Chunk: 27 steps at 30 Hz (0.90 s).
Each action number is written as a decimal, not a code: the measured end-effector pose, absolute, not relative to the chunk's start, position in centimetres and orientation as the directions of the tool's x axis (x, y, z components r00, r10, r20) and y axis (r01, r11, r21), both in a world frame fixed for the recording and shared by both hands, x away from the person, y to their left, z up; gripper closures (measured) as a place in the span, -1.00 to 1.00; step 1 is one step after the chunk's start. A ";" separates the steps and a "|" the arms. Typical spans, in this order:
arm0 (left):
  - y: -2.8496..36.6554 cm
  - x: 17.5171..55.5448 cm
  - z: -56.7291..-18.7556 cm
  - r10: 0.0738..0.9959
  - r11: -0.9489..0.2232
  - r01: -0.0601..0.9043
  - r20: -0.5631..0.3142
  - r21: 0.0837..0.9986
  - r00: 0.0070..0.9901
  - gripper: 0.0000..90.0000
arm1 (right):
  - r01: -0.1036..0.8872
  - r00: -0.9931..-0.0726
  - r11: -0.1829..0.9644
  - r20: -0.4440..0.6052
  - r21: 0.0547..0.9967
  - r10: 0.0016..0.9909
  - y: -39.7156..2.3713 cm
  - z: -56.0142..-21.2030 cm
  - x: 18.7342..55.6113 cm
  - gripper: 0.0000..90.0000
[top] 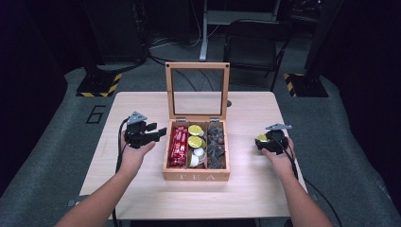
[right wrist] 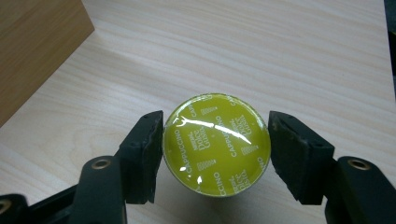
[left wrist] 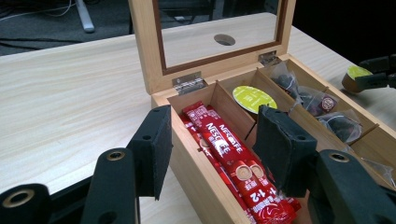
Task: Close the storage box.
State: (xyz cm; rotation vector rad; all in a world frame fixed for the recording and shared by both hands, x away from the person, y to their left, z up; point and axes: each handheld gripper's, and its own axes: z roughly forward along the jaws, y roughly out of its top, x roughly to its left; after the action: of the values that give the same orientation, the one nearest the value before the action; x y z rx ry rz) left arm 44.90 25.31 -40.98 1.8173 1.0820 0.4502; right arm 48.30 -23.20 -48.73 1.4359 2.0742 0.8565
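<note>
Capsule (right wrist: 216,143) facing: yellow foil lid up, toward right gripper view.
Right gripper (right wrist: 216,149): pinched capsule between 2 pads.
Left gripper (left wrist: 212,149): spread, straddling tea box (left wrist: 187,161) wall.

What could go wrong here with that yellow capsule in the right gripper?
The capsule is round and glossy, and the right gripper holds it only by its rim, so it may slip or roll across the table. The left gripper straddles the wall of the tea box and could nudge it or its open lid.
</note>
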 end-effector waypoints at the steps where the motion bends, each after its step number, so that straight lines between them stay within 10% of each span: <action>1: 25.3 44.9 -41.0 0.827 -0.171 0.486 -0.143 0.857 0.544 0.03 | 0.645 -0.342 0.259 -0.031 0.719 0.939 -23.3 -48.9 48.3 -0.18; 27: 25.8 44.7 -41.1 0.832 -0.152 0.486 -0.154 0.860 0.533 0.03 | 0.608 -0.340 0.279 -0.074 0.743 0.937 -22.0 -46.4 48.4 -0.38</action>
State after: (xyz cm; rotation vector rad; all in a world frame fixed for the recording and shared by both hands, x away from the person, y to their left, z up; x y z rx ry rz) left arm 44.70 25.79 -41.06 1.8030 1.0947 0.4467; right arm 48.42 -21.99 -46.35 1.3832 2.0452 0.8515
